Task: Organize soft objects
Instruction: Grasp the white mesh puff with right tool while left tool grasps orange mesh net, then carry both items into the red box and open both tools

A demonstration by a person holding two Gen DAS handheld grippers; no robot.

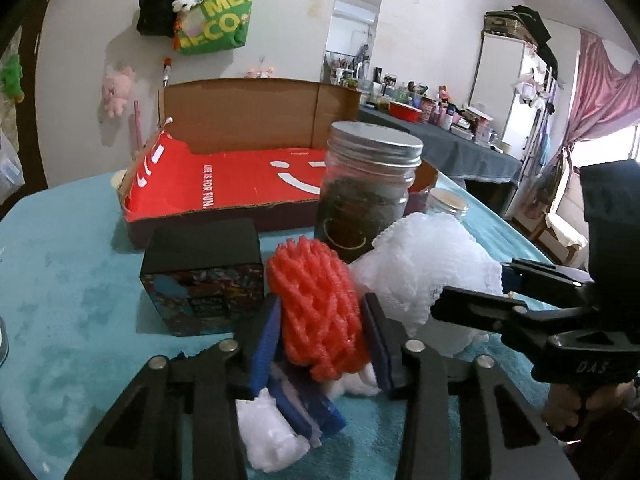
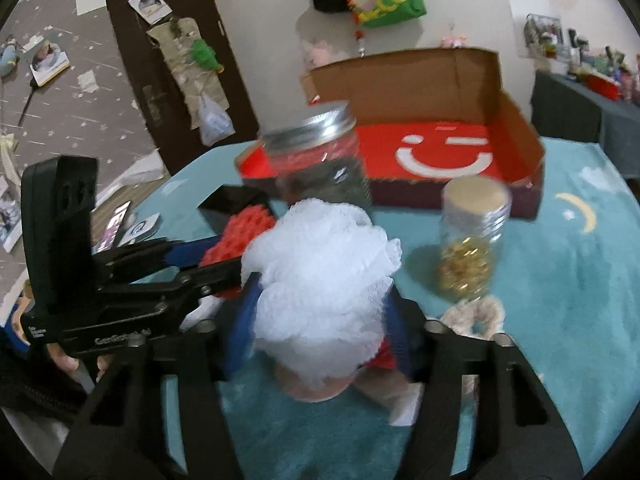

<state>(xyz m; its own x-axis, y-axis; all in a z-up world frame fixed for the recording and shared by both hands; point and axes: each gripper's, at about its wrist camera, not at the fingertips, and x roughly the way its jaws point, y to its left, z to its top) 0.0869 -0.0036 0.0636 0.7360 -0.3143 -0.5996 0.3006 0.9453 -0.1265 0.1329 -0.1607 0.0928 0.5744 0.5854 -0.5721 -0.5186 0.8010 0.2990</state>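
A red foam net [image 1: 316, 308] sits squeezed between the blue pads [image 1: 264, 344] of my left gripper [image 1: 320, 316], just above the teal cloth. Beside it on the right, a white mesh puff [image 1: 424, 264] is pinched by my right gripper [image 1: 472, 292], which comes in from the right edge. In the right wrist view the puff [image 2: 320, 280] fills the space between my right gripper's [image 2: 320, 308] fingers, and the left gripper [image 2: 192, 268] holds the red net [image 2: 244, 236] at the left. An open cardboard box [image 1: 240, 116] with a red smiley floor stands behind.
A glass jar with a metal lid [image 1: 368, 192] stands between the grippers and the box [image 2: 400, 88]. A black printed box [image 1: 204, 276] is at the left. A small jar of gold bits [image 2: 472, 240] and a cream scrunchie [image 2: 476, 316] are at the right. White cotton lumps [image 1: 268, 432] lie underneath.
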